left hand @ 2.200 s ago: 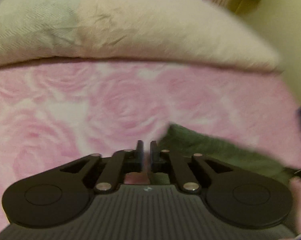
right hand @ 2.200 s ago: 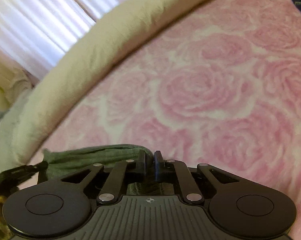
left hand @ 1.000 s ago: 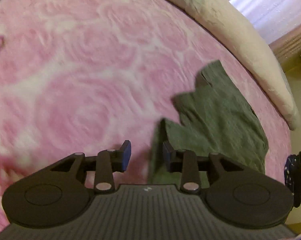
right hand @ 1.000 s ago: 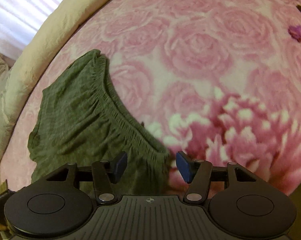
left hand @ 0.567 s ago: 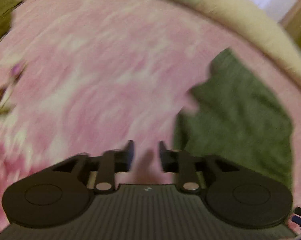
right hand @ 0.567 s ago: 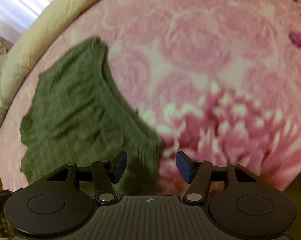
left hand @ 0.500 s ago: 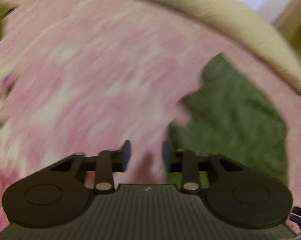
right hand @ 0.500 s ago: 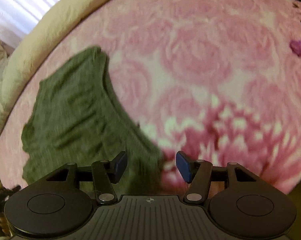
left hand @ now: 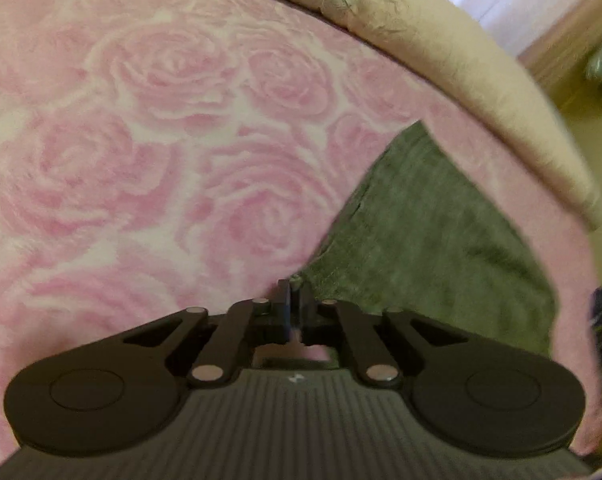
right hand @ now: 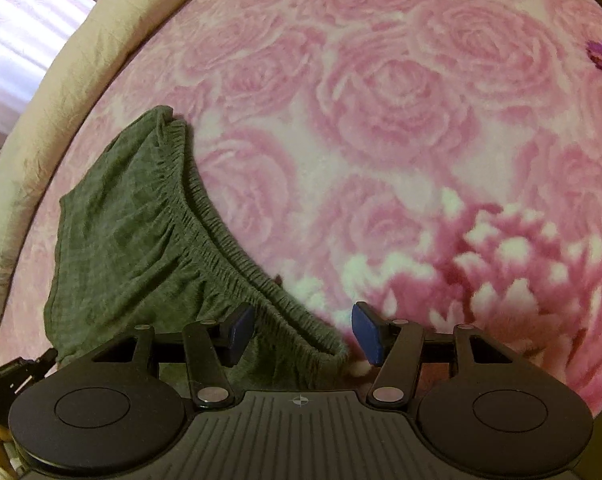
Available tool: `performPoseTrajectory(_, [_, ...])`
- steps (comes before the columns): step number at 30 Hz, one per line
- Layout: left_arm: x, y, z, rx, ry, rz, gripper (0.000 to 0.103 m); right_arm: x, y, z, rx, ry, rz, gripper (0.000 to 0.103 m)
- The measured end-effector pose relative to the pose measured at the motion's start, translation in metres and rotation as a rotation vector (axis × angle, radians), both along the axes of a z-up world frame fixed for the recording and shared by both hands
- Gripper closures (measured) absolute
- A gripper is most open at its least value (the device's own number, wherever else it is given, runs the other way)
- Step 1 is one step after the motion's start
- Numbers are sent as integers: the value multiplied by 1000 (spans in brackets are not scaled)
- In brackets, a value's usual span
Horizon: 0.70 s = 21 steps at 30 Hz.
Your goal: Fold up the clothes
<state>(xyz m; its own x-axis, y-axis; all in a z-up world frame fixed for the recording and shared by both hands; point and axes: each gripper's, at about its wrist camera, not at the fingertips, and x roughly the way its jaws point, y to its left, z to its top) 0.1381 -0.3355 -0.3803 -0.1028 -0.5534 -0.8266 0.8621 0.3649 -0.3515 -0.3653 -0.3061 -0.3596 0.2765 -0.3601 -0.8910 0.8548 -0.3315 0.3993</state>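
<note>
The left gripper, jaws closing, seemingly pinches the green shorts corner for folding, while the right gripper straddles the waistband, jaws wide, holding nothing.

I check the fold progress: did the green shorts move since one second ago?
Cannot tell: the green shorts keep the same shape beside the cream pillow; only the camera shifted.

You see olive-green crinkled cloth shorts with a gathered elastic waistband, lying matt on the plush pink rose-patterned fleece blanket.

place: home bedroom | evidence: rose blanket, curtain
</note>
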Motion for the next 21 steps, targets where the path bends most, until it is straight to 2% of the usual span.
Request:
performPoseTrajectory(2, [-12, -3, 7, 8, -142, -28, 91, 2, -3, 1, 4, 14, 18, 45])
performPoseTrajectory(3, [-16, -3, 12, 15, -210, -28, 85, 4, -4, 3, 0, 32, 31, 45])
performPoseTrajectory(5, [-25, -3, 24, 28, -357, 12, 87, 8, -8, 9, -28, 86, 65, 45])
performPoseTrajectory(7, [-30, 3, 34, -18, -329, -19, 91, 18, -9, 20, -102, 152, 130, 45])
performPoseTrajectory(9, [-35, 10, 44, -67, -292, -53, 95, 30, -12, 28, -184, 164, 223, 46])
performPoseTrajectory(10, [-44, 13, 45, -72, -264, -121, 95, 35, -13, 28, -209, 159, 261, 46])
performPoseTrajectory(12, [-61, 17, 38, -45, -270, -231, 95, 49, -17, 24, -241, 134, 337, 46])
performPoseTrajectory(14, [-71, 19, 22, 46, -333, -264, 94, 60, -20, 18, -254, 141, 393, 46])
performPoseTrajectory(15, [-68, 22, 16, 75, -348, -224, 95, 62, -22, 15, -245, 156, 405, 46])
performPoseTrajectory(16, [-61, 28, 18, 68, -322, -151, 95, 63, -23, 12, -229, 176, 411, 47])
performPoseTrajectory(17, [-53, 34, 21, 58, -290, -75, 95, 59, -25, 10, -214, 181, 407, 57])
performPoseTrajectory(19, [-44, 47, 33, 52, -287, 28, 93, 43, -26, 14, -223, 135, 383, 59])
performPoseTrajectory(21, [-40, 57, 43, 25, -268, 60, 93, 29, -29, 19, -238, 85, 362, 59])
